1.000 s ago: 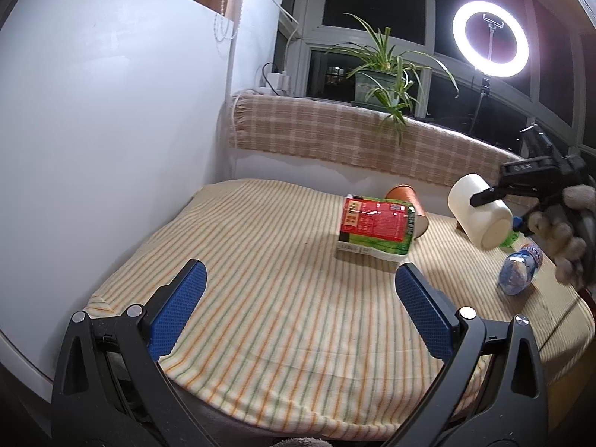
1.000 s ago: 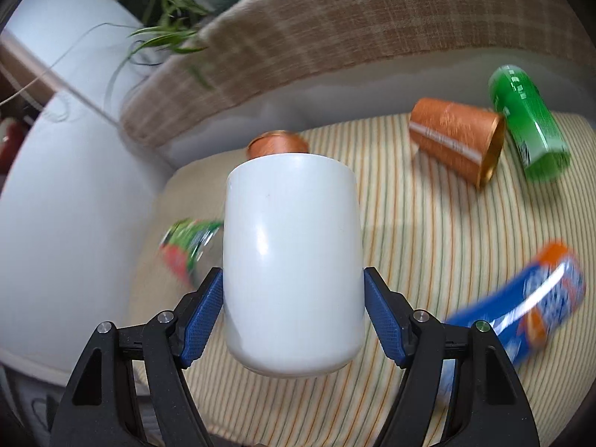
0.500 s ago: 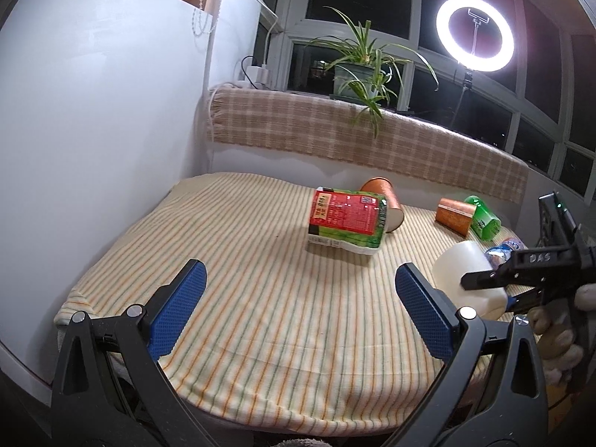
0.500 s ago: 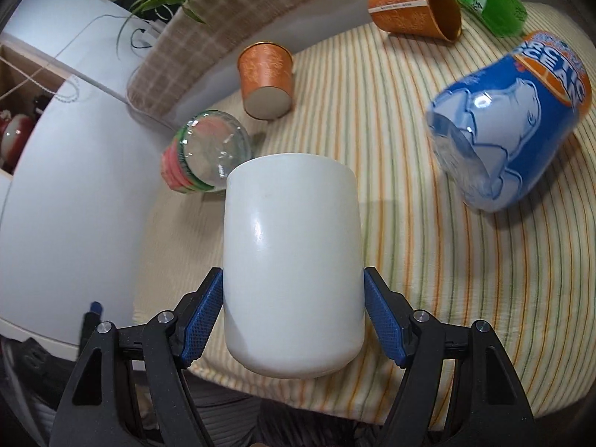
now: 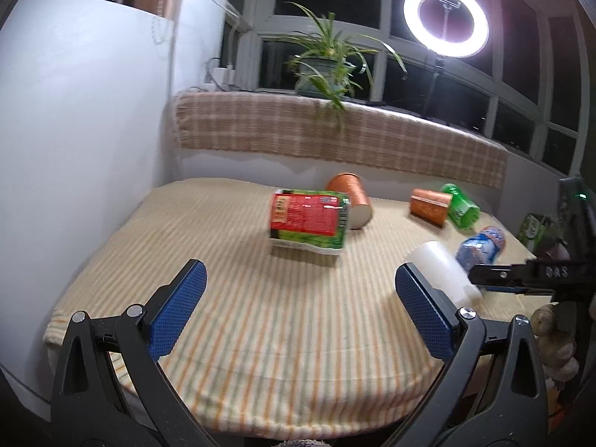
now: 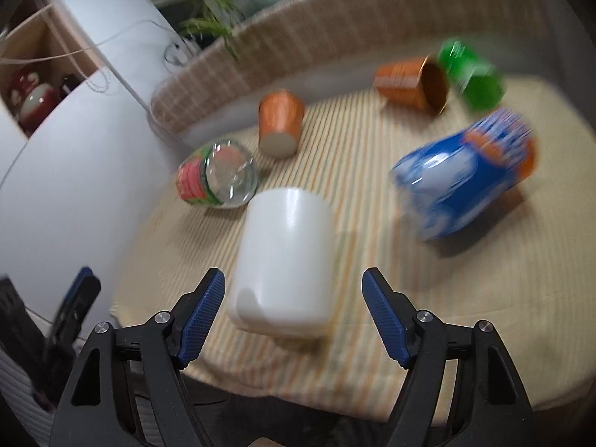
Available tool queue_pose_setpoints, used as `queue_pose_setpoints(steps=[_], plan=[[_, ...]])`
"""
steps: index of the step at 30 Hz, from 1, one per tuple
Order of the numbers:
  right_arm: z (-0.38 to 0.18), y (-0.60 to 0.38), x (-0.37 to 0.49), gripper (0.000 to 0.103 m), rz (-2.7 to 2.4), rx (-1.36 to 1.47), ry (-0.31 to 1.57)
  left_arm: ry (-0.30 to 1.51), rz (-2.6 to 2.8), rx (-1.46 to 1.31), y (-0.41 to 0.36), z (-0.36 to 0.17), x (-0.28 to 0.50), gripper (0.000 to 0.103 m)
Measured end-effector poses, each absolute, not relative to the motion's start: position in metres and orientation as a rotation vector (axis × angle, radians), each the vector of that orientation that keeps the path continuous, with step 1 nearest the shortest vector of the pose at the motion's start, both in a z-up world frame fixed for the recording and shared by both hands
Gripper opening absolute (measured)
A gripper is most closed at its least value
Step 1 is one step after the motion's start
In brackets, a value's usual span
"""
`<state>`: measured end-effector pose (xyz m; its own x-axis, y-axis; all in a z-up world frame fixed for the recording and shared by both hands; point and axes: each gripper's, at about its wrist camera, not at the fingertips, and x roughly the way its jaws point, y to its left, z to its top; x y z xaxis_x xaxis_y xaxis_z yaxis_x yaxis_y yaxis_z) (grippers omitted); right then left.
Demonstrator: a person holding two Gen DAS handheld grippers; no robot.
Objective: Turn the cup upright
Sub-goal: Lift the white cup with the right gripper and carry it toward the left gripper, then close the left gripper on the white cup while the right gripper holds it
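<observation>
The white cup [image 6: 285, 260] stands on the striped tabletop near its front edge, between my right gripper's blue pads but apart from both. My right gripper [image 6: 294, 314] is open, its jaws spread wider than the cup. In the left wrist view the cup [image 5: 443, 272] is blurred at the right, with the right gripper [image 5: 521, 275] beside it. My left gripper [image 5: 298, 316] is open and empty, held above the table's front edge.
A red-and-green bottle [image 5: 309, 221] lies mid-table. Two orange cups [image 6: 281, 123] [image 6: 413, 83] lie on their sides behind it. A green can [image 6: 471, 74] and a blue bottle [image 6: 465, 182] lie at the right. A white wall [image 5: 74, 130] stands left.
My right gripper lowered the white cup to the tabletop and opened, letting it go. The left gripper stayed open and shifted only slightly.
</observation>
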<state>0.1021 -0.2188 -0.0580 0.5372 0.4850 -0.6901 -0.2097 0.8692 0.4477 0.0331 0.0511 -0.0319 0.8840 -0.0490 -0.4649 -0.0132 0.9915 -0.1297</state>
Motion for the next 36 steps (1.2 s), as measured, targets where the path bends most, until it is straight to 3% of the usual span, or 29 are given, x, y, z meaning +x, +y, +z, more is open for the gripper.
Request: queue_pose_setpoints(steps=[8,16,21,36], plan=[[-0.043,-0.240,0.055,0.078,0.265,0.188,0.789,0.604,-0.206,-0.229,0.032,-0.033,0.065,0.103],[-0.053,-0.267,0.046,0.079,0.213,0.269,0.805,0.861,-0.436,-0.448,0.014,-0.050,0.119,0.103],[-0.059,-0.281,0.044,0.079,0.171,0.317,0.800,0.996,-0.498,-0.642,0.009,-0.072,0.145,0.085],[-0.072,-0.305,0.041,0.079,0.140,0.389,0.813,1.106,-0.489,-0.674,-0.018,-0.098,0.176,0.084]])
